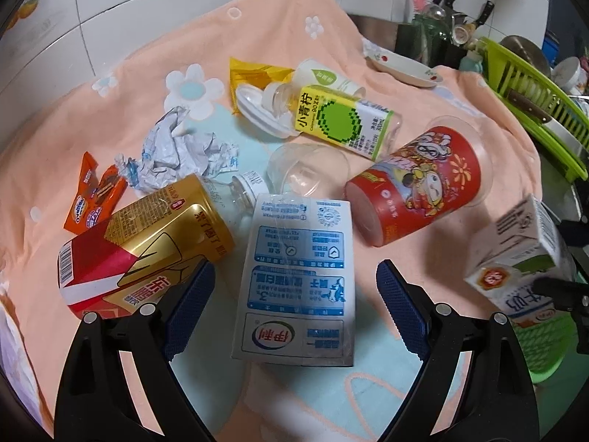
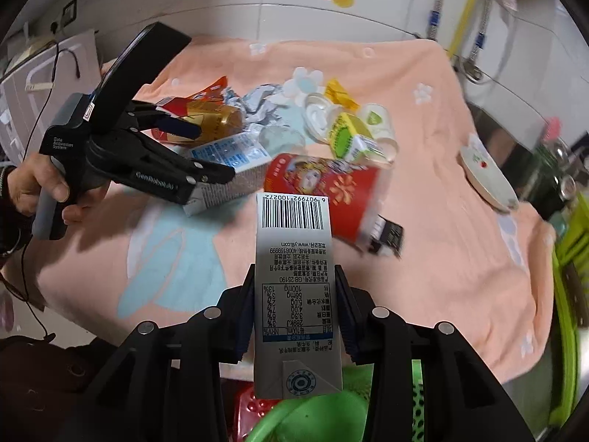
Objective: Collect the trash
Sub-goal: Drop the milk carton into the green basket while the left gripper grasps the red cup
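Trash lies scattered on a peach towel (image 1: 110, 110). My left gripper (image 1: 294, 272) is open, its blue pads on either side of a blue-and-white milk carton (image 1: 298, 235) lying flat; the pads do not touch it. A gold-and-red can (image 1: 147, 243) lies against the left finger. My right gripper (image 2: 294, 276) is shut on a grey-white milk carton (image 2: 294, 235) with a barcode, held off the towel above a green basket (image 2: 313, 416). That held carton (image 1: 515, 250) also shows at the right of the left wrist view.
A red printed cup (image 1: 416, 191), a yellow-green bottle (image 1: 342, 121), a clear plastic cup (image 1: 309, 169), crumpled paper (image 1: 176, 151) and an orange wrapper (image 1: 92, 195) lie on the towel. A dish (image 1: 405, 66) and a green rack (image 1: 533, 103) stand at the far right.
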The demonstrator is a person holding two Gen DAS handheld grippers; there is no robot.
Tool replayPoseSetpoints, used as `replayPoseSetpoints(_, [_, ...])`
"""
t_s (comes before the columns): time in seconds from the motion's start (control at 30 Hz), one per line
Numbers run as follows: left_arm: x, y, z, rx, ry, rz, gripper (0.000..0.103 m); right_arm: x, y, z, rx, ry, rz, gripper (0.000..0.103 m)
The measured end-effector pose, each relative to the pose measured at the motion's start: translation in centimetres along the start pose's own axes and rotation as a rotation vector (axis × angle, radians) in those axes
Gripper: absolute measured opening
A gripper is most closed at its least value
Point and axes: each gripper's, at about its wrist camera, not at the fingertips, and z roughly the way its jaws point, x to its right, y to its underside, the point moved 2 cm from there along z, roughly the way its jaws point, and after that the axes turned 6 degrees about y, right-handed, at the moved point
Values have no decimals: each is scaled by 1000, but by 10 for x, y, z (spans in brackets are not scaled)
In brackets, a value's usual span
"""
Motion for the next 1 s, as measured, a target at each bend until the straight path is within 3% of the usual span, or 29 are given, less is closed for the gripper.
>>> replayPoseSetpoints(0.2, [25, -9, -11, 58, 24, 96, 88, 18, 31, -18, -19, 48, 82, 38])
replayPoseSetpoints(0.37, [65, -23, -2, 64, 75, 264, 89, 34, 60, -29, -63, 96, 147, 38])
replayPoseSetpoints(0.6, [103, -40, 22, 54, 65, 460, 95, 51, 107, -35, -142, 154, 234, 38])
replayPoseSetpoints(0.87, [113, -43, 61, -56, 67, 565, 96, 66, 156, -18, -249, 163, 354, 38])
replayPoseSetpoints(1.0, [121, -42, 74, -70, 39, 645, 96, 67, 173, -7, -289, 160, 376, 38])
